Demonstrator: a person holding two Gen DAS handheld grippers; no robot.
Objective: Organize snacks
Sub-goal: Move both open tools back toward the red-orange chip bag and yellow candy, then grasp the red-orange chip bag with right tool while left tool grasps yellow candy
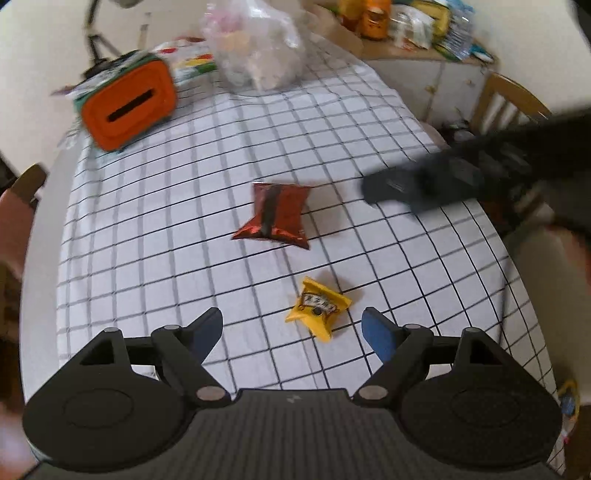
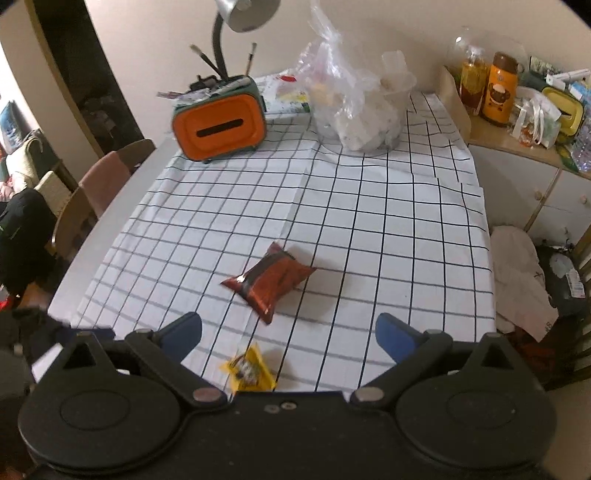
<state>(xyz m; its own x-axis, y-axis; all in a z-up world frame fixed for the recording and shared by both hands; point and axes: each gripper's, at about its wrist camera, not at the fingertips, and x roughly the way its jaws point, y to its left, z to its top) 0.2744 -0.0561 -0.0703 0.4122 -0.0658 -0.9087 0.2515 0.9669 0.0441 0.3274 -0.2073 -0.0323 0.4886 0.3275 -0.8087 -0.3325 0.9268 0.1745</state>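
Left gripper (image 1: 293, 328): jaws spread wide, nothing held; blue pads hang above the cloth.
Yellow snack (image 1: 318, 311): small packet lying on the checked cloth (image 1: 184, 221), between the left pads, touching neither; in the right wrist view it sits at 6 o'clock, partly hidden by the gripper body.
Red snack (image 1: 275, 215): foil pouch flat on the cloth at 12 o'clock from the yellow one, apart from it.
Right gripper (image 2: 290, 330): jaws fully apart, empty; red snack lies just beyond its tips.
Orange box (image 2: 218, 127): slotted, at the table's far side, about 11 o'clock.
Clear bag (image 2: 351, 107): far side, 1 o'clock, beside the box.
Lamp (image 2: 240, 18): behind the box.
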